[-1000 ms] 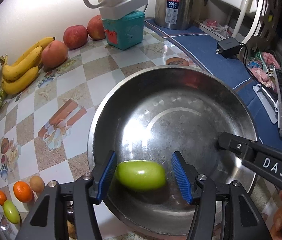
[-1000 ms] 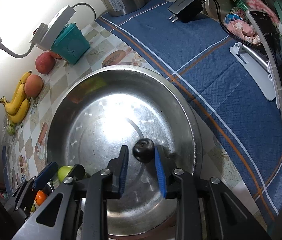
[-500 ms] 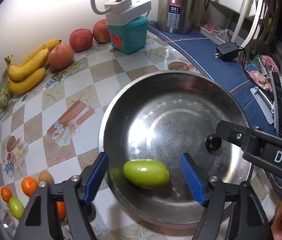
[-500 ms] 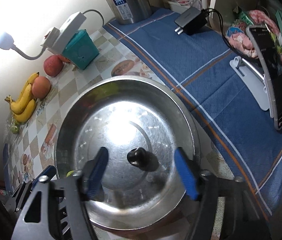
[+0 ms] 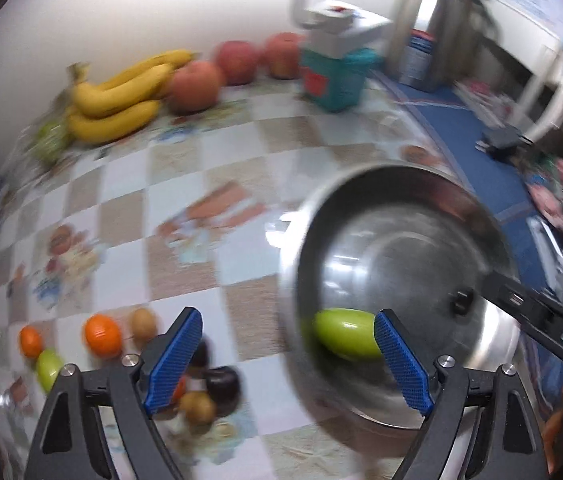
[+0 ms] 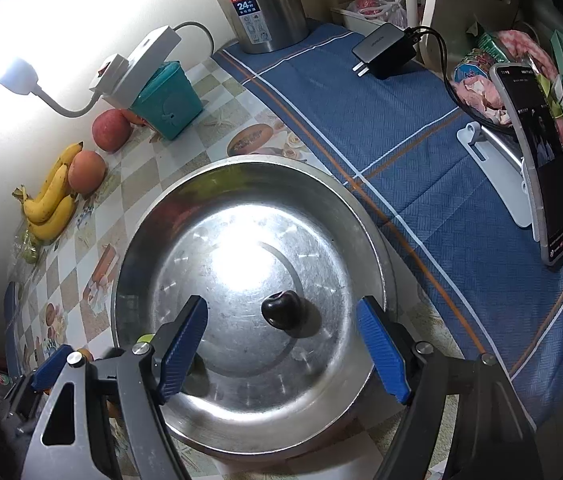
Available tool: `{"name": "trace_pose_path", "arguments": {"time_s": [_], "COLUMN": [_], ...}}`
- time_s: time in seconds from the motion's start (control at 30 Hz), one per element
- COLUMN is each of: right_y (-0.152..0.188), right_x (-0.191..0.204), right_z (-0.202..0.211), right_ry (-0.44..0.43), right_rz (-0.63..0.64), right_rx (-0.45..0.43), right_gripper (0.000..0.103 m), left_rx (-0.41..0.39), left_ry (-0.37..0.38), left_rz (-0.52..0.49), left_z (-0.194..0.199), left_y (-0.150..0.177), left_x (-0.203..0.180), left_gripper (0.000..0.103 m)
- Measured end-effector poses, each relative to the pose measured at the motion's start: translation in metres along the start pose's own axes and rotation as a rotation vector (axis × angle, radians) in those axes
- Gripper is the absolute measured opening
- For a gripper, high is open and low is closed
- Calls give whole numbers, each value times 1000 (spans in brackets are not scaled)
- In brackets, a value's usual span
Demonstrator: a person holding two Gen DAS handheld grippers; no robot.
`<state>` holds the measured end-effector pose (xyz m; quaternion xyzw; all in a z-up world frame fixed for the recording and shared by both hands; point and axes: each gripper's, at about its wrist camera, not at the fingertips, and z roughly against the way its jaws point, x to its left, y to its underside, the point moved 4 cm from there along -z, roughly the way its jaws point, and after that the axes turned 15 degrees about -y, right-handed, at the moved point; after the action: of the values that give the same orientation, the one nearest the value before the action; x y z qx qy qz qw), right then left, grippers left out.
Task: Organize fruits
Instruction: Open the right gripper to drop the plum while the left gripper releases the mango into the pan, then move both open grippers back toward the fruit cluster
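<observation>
So both fruits are out of the jaws now. A second ago the left gripper had its pads either side of the green fruit and the right gripper was pinched on the dark plum; now both pairs of jaws stand wide apart and are opening further, pressing on nothing. The green fruit lies on the floor of the steel basin, near its left wall, half hidden behind the left gripper's right pad. The plum sits on the basin's bottom, roughly central, between the right gripper's pads but clear of them.

The other change: the left-wrist view has swung away from the basin toward the checked tablecloth and gone blurry, so that hand is on the move. The little pile of loose fruit now sits right by its left pad: another dark plum, a couple of brownish ones, with oranges and another green one further left.

My read: two drops done, and the left hand is lining up for the next pick while the right hangs over the basin. Bananas and apples by the wall aren't in yet, so plenty left.
</observation>
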<state>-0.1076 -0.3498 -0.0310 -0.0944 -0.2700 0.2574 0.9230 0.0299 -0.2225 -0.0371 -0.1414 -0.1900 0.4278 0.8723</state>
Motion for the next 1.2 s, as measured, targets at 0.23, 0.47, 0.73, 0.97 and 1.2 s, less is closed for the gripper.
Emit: {"name": "trace_pose_path", "arguments": {"time_s": [0.23,0.47,0.73,0.97,1.2], "right_y": [2,4,7,8,8], "right_x": [3,10,15,17,18], "right_z": [-2,-6,-9,-11,-12], "right_ry": [4,5,15,13,12], "right_rz": [13,43,78,91,99], "right_rx": [15,34,49,59,58], "right_gripper": [78,78,78,90,90], "left_rx": [113,191,223,237,247], "left_ry": [-89,-113,-118,-129,-152], "left_rz": [211,330,341,333,357], "left_z": [-24,-36,-41,-44,-49], "left_y": [3,13,15,19,23], "left_x": [51,80,82,79,83], "left_gripper": [96,98,100,103,103]}}
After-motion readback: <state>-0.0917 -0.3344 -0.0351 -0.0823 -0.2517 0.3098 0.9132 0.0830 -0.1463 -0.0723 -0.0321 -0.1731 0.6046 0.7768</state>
